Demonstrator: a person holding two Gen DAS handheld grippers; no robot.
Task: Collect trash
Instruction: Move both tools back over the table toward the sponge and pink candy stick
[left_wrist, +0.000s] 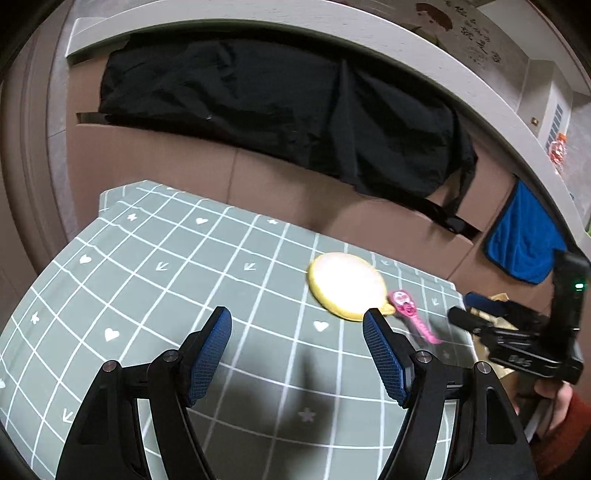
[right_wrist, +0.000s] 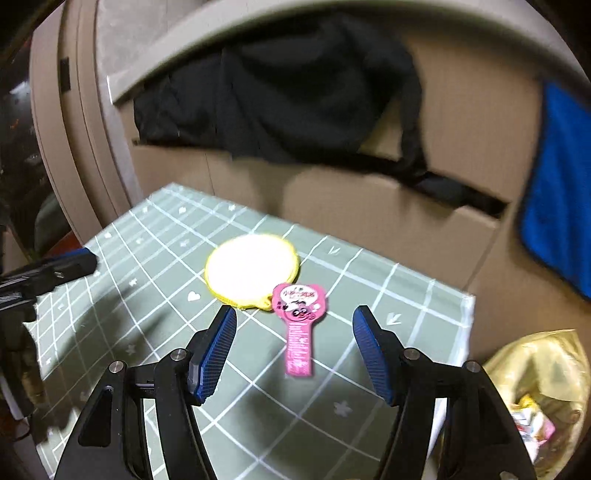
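A pink peel-off lid with a long tab (right_wrist: 298, 325) lies on the green grid tablecloth (right_wrist: 155, 266), touching a round yellow-rimmed white lid (right_wrist: 252, 270) behind it. My right gripper (right_wrist: 294, 325) is open and empty, its fingers either side of the pink lid, above it. My left gripper (left_wrist: 297, 325) is open and empty over the cloth, left of the yellow lid (left_wrist: 345, 285) and the pink lid (left_wrist: 412, 313). The right gripper shows at the right edge of the left wrist view (left_wrist: 476, 314).
A yellowish plastic trash bag (right_wrist: 543, 391) with wrappers inside hangs beside the table's right edge. Cardboard boxes (right_wrist: 369, 210) with black cloth (left_wrist: 280, 107) on them stand behind the table. A blue towel (left_wrist: 524, 240) hangs at the right.
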